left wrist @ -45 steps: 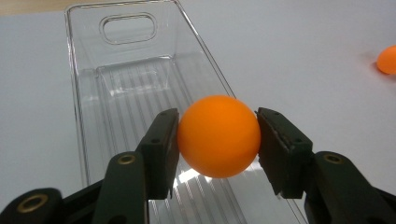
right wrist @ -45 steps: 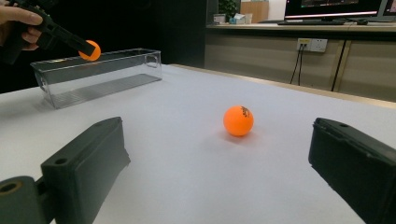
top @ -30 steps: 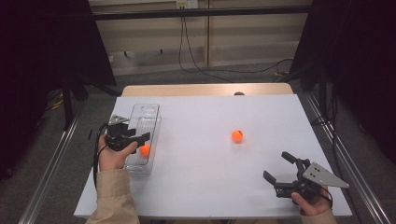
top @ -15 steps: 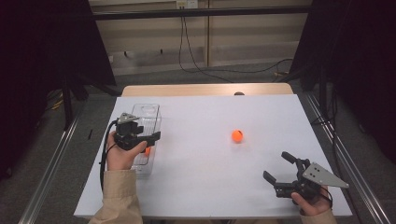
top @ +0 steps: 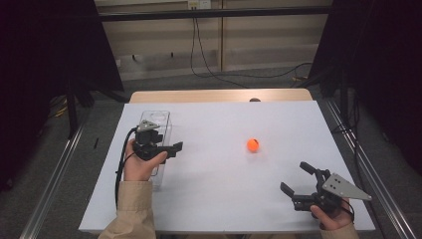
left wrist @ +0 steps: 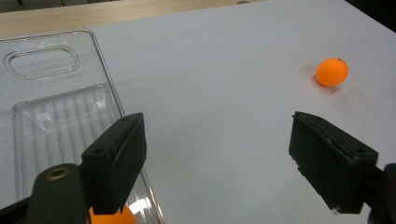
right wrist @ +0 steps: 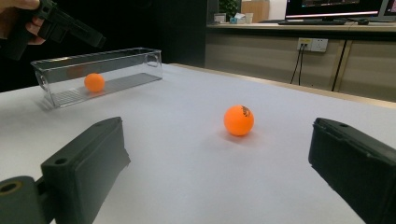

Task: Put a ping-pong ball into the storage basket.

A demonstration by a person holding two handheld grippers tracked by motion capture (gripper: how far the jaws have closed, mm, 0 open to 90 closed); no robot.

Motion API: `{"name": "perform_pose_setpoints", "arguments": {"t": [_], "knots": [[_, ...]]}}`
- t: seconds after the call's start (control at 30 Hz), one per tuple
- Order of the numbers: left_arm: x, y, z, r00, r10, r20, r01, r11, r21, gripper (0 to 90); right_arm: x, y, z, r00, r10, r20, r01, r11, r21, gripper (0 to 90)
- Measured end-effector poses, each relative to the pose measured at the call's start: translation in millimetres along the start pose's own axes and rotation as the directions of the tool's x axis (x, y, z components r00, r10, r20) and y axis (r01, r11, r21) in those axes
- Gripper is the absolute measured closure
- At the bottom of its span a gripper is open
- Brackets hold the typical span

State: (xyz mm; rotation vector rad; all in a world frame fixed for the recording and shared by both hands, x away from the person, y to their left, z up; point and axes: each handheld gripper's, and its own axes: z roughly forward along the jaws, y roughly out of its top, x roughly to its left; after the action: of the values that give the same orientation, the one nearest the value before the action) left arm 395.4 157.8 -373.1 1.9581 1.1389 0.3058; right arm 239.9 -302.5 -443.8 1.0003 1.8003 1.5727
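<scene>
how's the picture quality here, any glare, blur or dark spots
High view: surroundings dark, table evenly lit. Left gripper view: glare on the clear bin, near jaws soft. Right gripper view: ball sharp with a faint shadow, jaws blurred.

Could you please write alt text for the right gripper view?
An orange ball sits on a white table between and beyond the open black jaws of the right hand-held gripper. Farther back on the left, a clear plastic box holds a second orange ball, with the left hand-held gripper raised above it.
</scene>
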Motion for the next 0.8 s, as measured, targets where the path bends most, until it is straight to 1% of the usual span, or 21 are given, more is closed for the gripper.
{"name": "perform_pose_setpoints", "arguments": {"t": [0.1, 0.13, 0.17, 0.23, 0.37, 0.5, 0.57, 0.63, 0.7, 0.73, 0.77, 0.8], "knots": [[-3.8, 1.2, 1.4, 0.9998, 0.008, 0.016, -0.008, 1.0, 0.004, 18.1, 0.1, 0.0, 0.2, 1.0, 0.001, 0.0, -0.001, 1.0, 0.0, 3.8], [-5.5, 1.4, 2.5, 0.9999, 0.004, 0.016, -0.004, 1.0, -0.005, 18.1, 0.2, 0.0, 0.3, 1.0, 0.001, 0.0, -0.001, 1.0, 0.001, 3.8], [-6.4, 1.8, 2.9, 0.9997, 0.012, 0.02, -0.012, 0.9999, 0.004, 18.0, 0.4, 0.0, 0.3, 1.0, 0.002, -0.001, -0.002, 1.0, 0.0, 3.8], [-8.4, 1.8, 5.3, 0.9995, 0.011, 0.029, -0.011, 0.9999, 0.003, 17.6, 0.5, 0.1, 0.2, 1.0, 0.002, -0.001, -0.002, 1.0, 0.0, 3.8], [-11.0, 1.9, 8.4, 0.9991, 0.02, 0.038, -0.021, 0.9997, 0.011, 16.9, -0.1, -0.2, 0.3, 1.0, -0.001, 0.0, 0.001, 1.0, 0.001, 3.8], [-14.4, 1.9, 12.4, 0.9991, 0.017, 0.039, -0.017, 0.9998, 0.006, 15.8, 0.3, -0.1, 0.5, 1.0, 0.0, -0.002, 0.0, 1.0, 0.001, 3.8], [-15.5, 2.1, 13.7, 0.9985, 0.028, 0.047, -0.028, 0.9995, 0.012, 15.4, 0.3, -0.1, 0.5, 1.0, 0.001, 0.0, -0.001, 1.0, 0.0, 3.8], [-17.6, 2.1, 15.5, 0.9986, 0.024, 0.047, -0.024, 0.9997, 0.006, 15.0, 0.1, 0.0, 0.1, 1.0, 0.002, 0.001, -0.002, 1.0, 0.001, 3.8], [-19.4, 2.2, 17.4, 0.9981, 0.028, 0.054, -0.028, 0.9996, 0.006, 14.1, -0.2, -0.1, 0.2, 1.0, 0.001, 0.002, -0.001, 1.0, 0.0, 3.8], [-20.0, 2.2, 18.5, 0.9976, 0.036, 0.059, -0.037, 0.9993, 0.01, 13.8, -0.3, -0.2, 0.3, 1.0, -0.001, 0.001, 0.001, 1.0, 0.002, 3.8], [-22.1, 1.9, 20.8, 0.9974, 0.03, 0.065, -0.031, 0.9995, 0.007, 13.2, -0.2, -0.2, 0.5, 1.0, -0.001, 0.0, 0.001, 1.0, 0.002, 3.8], [-22.8, 1.7, 21.8, 0.9971, 0.035, 0.068, -0.035, 0.9993, 0.009, 12.8, 0.1, -0.1, 0.7, 1.0, 0.0, 0.0, 0.0, 1.0, 0.002, 3.8]]}}
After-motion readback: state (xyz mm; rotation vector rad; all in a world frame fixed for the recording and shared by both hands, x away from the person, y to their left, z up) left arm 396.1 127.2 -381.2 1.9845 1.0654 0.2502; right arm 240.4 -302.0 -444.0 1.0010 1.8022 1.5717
